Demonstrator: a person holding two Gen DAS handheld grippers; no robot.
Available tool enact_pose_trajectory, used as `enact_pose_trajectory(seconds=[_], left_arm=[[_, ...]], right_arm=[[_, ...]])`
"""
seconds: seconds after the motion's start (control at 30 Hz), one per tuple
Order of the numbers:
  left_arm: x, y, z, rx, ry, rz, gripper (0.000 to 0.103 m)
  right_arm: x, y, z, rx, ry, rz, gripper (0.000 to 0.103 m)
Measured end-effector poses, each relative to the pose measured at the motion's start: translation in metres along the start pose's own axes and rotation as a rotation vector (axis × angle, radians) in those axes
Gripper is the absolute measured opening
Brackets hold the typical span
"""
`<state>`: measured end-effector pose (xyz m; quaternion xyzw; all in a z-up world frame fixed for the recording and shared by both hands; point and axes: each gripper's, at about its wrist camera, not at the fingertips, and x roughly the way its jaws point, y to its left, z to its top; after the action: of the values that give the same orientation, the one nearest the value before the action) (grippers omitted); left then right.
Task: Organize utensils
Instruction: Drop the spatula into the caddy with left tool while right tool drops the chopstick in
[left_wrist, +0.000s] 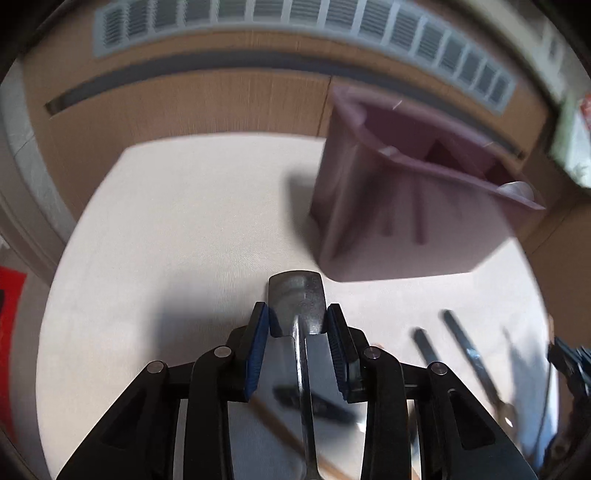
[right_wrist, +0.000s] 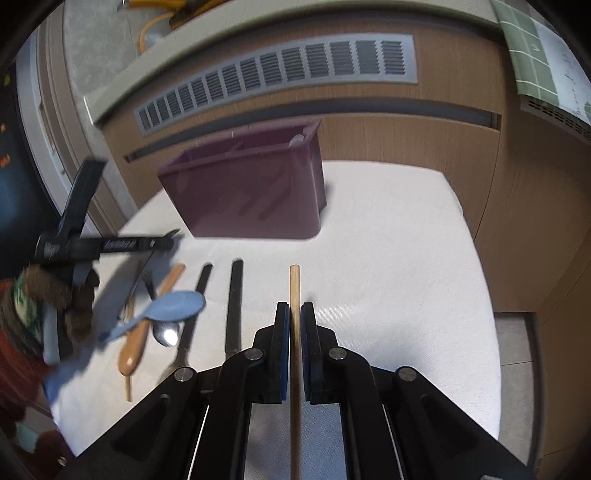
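White cloth tabletop (right_wrist: 388, 258); purple caddy (right_wrist: 243, 188) at far edge. Left gripper (left_wrist: 297, 317) clamps metal utensil (left_wrist: 295, 295); right gripper (right_wrist: 294, 314) clamps wooden chopstick (right_wrist: 294, 288). Vent grille (right_wrist: 277, 74) behind.

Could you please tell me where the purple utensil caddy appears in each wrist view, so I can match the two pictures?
Left wrist: purple utensil caddy sits upper right, blurred, beyond the left gripper.
Right wrist: caddy sits upper centre-left, on the white table.
Shared landmark: the grey slatted vent behind it.
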<state>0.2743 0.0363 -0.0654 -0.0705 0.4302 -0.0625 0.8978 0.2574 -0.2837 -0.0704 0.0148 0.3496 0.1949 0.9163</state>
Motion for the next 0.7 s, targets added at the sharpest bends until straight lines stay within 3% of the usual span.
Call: enact_pose_trajectory(seconds=[0.17, 0.4, 0.47, 0.63, 0.7], left_arm=[[-0.067, 0.009, -0.022, -0.006, -0.17, -0.097, 0.033], [-0.117, -0.011, -0.011, 0.044, -0.347, -0.128, 0.032], [-0.135, -0.021, 0.01, 0.065, -0.415, -0.16, 0.032], [-0.196, -0.055, 0.075, 0.14, -0.624, -0.24, 0.032], [-0.204, -0.061, 0.097, 0.122, -0.684, -0.267, 0.032]], right_arm=[[-0.011, -0.001, 0.008, 0.01, -0.035, -0.004, 0.006], [-0.021, 0.011, 0.023, 0.01, -0.103, -0.002, 0.006], [-0.035, 0.015, 0.037, 0.0, -0.168, -0.005, 0.006], [-0.112, 0.05, 0.125, -0.163, -0.525, -0.034, 0.006], [-0.125, 0.059, 0.156, -0.179, -0.609, -0.011, 0.006]])
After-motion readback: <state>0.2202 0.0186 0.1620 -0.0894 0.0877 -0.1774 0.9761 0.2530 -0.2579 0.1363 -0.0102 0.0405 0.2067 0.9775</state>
